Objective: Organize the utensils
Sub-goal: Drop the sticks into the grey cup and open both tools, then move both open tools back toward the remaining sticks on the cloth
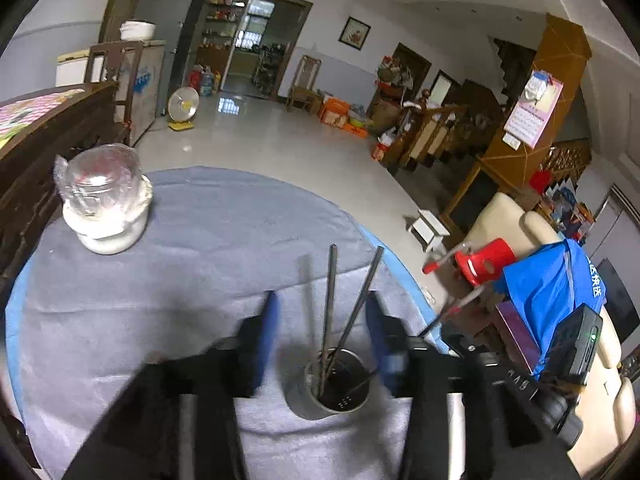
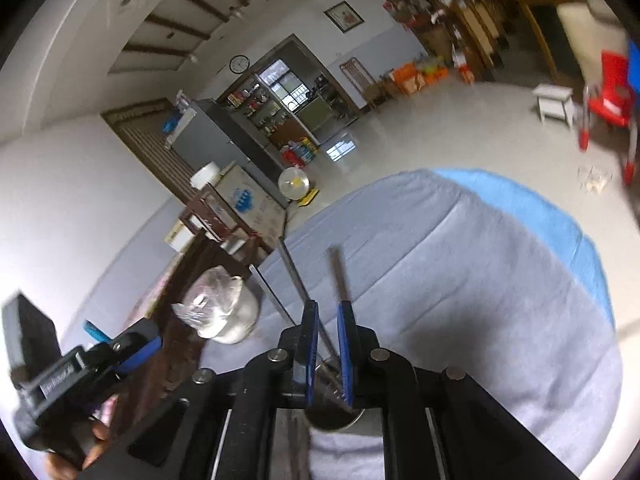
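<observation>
Left wrist view: left tool (image 1: 320,336) sits low centre, blue fingers (image 1: 266,340) spread wide, nothing between them gripped. Metal cup (image 1: 334,390) stands upright on the grey cloth (image 1: 220,240) covering the surface, directly below the gap between the fingers. Two dark chopsticks (image 1: 352,304) stand in the cup, tips fanned out toward upper centre; a third, paler stick (image 1: 308,300) to their left is motion-blurred, so I cannot tell its exact contact. Perforated bottom of the cup is visible. Plastic-wrapped jar (image 1: 102,200) stands upper left on the cloth, well apart from the cup. Blue edge of the surface shows along the cloth's right rim. Red stool (image 1: 486,260) and blue bag (image 1: 552,288) are off the surface at right.

Right wrist view: right tool (image 2: 329,352) at lower centre, blue fingers (image 2: 310,352) close together with a narrow gap. A grey stick (image 2: 340,276) rises through that gap toward frame centre; looks pinched, but blur keeps me from confirming contact. Cup (image 2: 336,420) is mostly hidden behind the fingers, rim showing just below them. Two more sticks (image 2: 290,272) lean out to the left of the fingers. Wrapped jar (image 2: 220,312) is left of centre. Left tool (image 2: 120,344) enters at lower left, held by a hand (image 2: 96,440); its finger spacing is not readable from here.
</observation>
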Available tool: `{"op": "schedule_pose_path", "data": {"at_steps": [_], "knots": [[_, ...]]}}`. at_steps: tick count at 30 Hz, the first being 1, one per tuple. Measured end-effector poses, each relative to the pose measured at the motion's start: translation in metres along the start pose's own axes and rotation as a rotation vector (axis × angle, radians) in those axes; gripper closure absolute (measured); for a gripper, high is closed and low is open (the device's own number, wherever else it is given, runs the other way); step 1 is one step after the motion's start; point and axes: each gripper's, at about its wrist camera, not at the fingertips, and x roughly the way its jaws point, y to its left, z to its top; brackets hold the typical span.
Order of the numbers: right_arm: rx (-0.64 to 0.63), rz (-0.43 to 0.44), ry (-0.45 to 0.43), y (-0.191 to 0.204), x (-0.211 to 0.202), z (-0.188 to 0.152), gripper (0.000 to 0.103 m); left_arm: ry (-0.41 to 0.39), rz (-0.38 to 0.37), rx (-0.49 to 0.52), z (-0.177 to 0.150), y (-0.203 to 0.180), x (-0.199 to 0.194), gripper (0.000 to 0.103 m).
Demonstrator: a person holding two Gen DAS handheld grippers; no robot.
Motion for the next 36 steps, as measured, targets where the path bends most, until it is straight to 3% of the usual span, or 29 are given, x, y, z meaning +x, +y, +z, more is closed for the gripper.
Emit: {"op": "schedule_pose_path", "data": {"at_steps": [6, 10, 12, 14, 15, 17, 18, 19, 26, 36], "knots": [[-0.003, 0.03, -0.018, -0.008, -0.023, -0.014, 0.09, 0.0, 0.07, 0.023, -0.027, 0.021, -0.027, 0.052], [-0.068, 0.004, -0.004, 0.008, -0.038, -0.032, 0.09, -0.002, 0.213, 0.072, -0.058, 0.034, -0.047, 0.045], [-0.155, -0.022, 0.013, 0.024, -0.044, -0.049, 0.09, -0.02, 0.299, 0.098, -0.075, 0.036, -0.057, 0.034], [-0.228, -0.048, 0.039, 0.038, -0.046, -0.066, 0.088, -0.038, 0.36, 0.114, -0.085, 0.04, -0.065, 0.029], [-0.245, -0.053, 0.048, 0.043, -0.045, -0.072, 0.083, -0.051, 0.402, 0.125, -0.092, 0.042, -0.071, 0.028], [-0.273, -0.047, 0.074, 0.049, -0.044, -0.09, 0.058, -0.058, 0.465, 0.136, -0.099, 0.046, -0.078, 0.027], [-0.284, -0.041, 0.077, 0.052, -0.045, -0.099, 0.031, -0.057, 0.493, 0.143, -0.102, 0.048, -0.08, 0.027], [-0.293, -0.035, 0.059, 0.054, -0.047, -0.107, 0.029, -0.057, 0.523, 0.158, -0.107, 0.048, -0.084, 0.027], [-0.351, -0.055, 0.099, 0.072, -0.045, -0.131, 0.033, -0.055, 0.566, 0.205, -0.123, 0.054, -0.096, 0.027], [-0.371, -0.064, 0.165, 0.084, -0.032, -0.15, 0.033, -0.036, 0.554, 0.18, -0.132, 0.064, -0.093, 0.027]]}}
